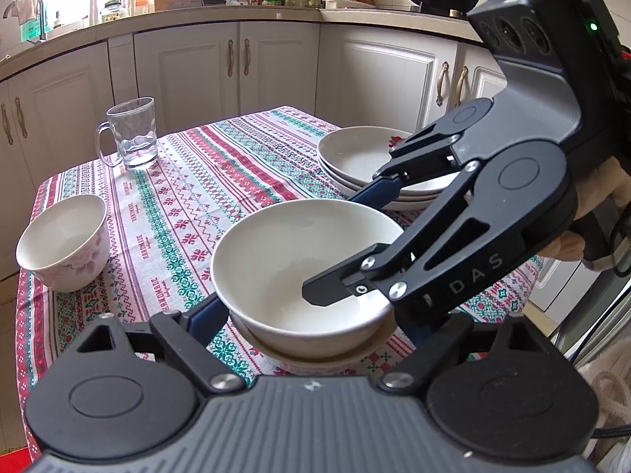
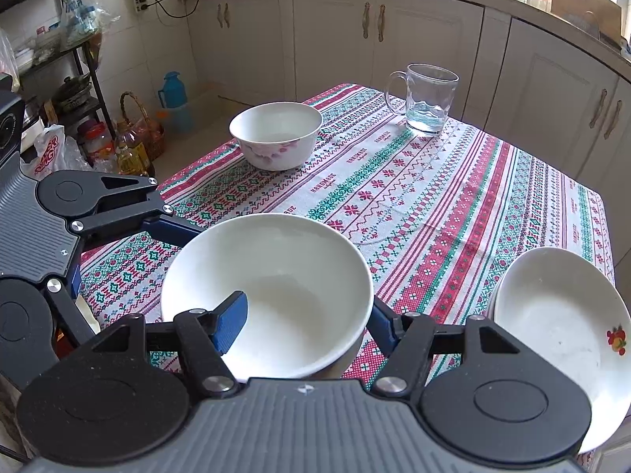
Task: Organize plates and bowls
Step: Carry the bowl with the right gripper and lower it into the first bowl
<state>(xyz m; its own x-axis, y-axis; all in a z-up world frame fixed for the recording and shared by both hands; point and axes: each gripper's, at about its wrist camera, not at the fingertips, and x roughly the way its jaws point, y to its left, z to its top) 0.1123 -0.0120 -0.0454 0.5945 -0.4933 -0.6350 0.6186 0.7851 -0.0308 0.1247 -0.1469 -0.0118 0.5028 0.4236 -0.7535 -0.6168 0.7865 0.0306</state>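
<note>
A plain white bowl (image 1: 299, 260) sits on a cream plate (image 1: 327, 354) near the table's front edge; it also shows in the right wrist view (image 2: 276, 287). My right gripper (image 1: 347, 244) straddles the bowl's rim, one finger inside and one outside, jaws wide. In its own view the right gripper (image 2: 311, 315) has its blue pads either side of the rim. My left gripper (image 1: 303, 327) is open, its fingers flanking the plate and bowl from below. A floral bowl (image 1: 65, 242) stands at the left. A stack of plates (image 1: 366, 161) sits at the right.
A glass mug (image 1: 132, 134) with a little water stands at the table's far side. The patterned tablecloth (image 1: 189, 197) covers the table. Kitchen cabinets (image 1: 221, 67) run behind. Bottles and a basket (image 2: 134, 134) sit on the floor beyond the table.
</note>
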